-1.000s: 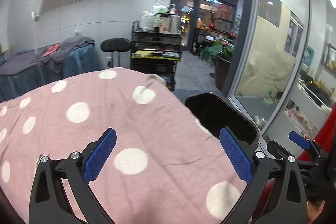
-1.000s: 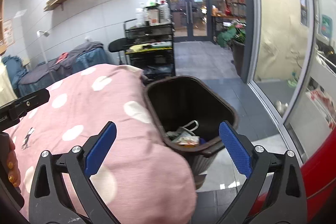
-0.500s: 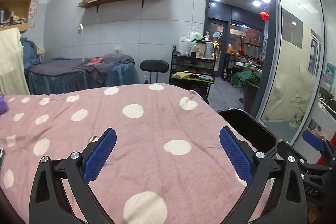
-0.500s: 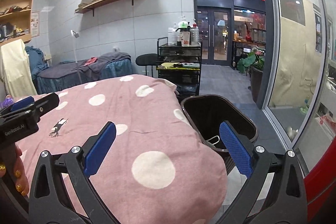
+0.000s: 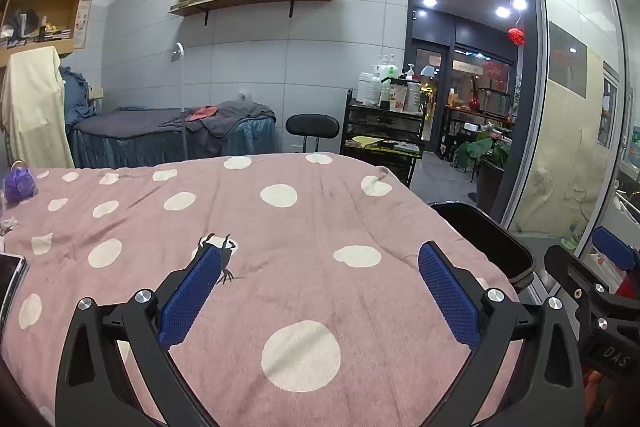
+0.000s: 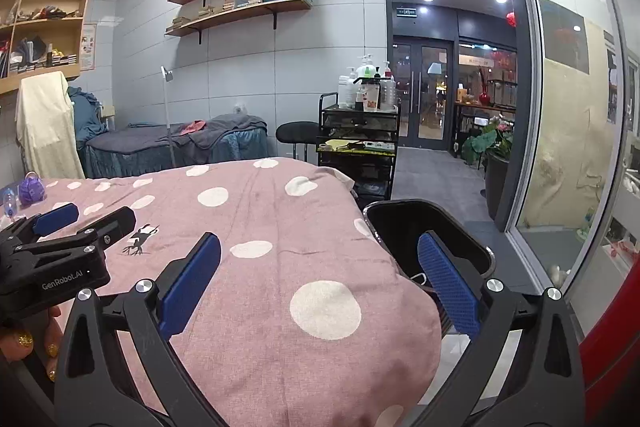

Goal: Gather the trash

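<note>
A black trash bin stands on the floor at the right end of a bed covered by a pink dotted blanket; the bin also shows in the left wrist view. My left gripper hovers open over the blanket, empty. My right gripper is open and empty too, spanning the blanket's corner and the bin. A purple bag-like item and a small crumpled white scrap lie at the blanket's far left. The purple item shows in the right wrist view as well.
A phone-like slab lies at the left edge of the bed. Behind stand a black stool, a black cart with bottles, another bed and a potted plant. A glass partition runs along the right.
Both grippers have tilted up and swung left, away from the bin toward the bed's length. The bin's contents have dropped out of sight, and the purple item has come into view.
</note>
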Demonstrator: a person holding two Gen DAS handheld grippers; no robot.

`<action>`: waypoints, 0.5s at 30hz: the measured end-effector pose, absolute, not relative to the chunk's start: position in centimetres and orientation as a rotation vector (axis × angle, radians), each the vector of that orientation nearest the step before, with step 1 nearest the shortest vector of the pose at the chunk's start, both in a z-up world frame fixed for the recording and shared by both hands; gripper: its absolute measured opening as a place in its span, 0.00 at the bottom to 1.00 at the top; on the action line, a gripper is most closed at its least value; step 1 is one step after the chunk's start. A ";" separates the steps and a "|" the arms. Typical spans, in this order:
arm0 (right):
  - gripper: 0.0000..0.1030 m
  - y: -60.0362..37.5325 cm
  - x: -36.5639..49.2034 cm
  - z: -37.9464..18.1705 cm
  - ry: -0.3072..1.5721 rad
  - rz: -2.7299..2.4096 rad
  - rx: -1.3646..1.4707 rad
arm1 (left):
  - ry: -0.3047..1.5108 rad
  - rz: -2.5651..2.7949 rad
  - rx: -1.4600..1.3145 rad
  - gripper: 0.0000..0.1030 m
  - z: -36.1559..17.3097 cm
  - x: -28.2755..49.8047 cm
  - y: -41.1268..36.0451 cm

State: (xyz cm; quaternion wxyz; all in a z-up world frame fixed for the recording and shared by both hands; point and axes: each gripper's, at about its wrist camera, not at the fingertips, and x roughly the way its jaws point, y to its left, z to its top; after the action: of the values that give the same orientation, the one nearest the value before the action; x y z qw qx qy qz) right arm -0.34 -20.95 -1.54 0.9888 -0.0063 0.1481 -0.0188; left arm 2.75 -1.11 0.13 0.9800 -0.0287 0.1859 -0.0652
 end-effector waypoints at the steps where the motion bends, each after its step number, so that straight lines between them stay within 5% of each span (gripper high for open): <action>1: 0.94 -20.9 -0.4 -1.5 0.295 -0.041 -0.017 | 0.375 -0.131 -0.062 0.94 0.1 2.8 -1.0; 15: 0.94 -21.3 -0.5 -1.5 0.298 -0.035 -0.001 | 0.373 -0.137 -0.056 0.94 0.2 2.6 -1.0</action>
State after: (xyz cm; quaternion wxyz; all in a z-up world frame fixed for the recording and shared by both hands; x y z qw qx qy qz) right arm -0.47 -21.26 -1.47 0.9888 -0.0007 0.1485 -0.0172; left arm 2.60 -1.04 0.20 0.9800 -0.0278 0.1850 -0.0678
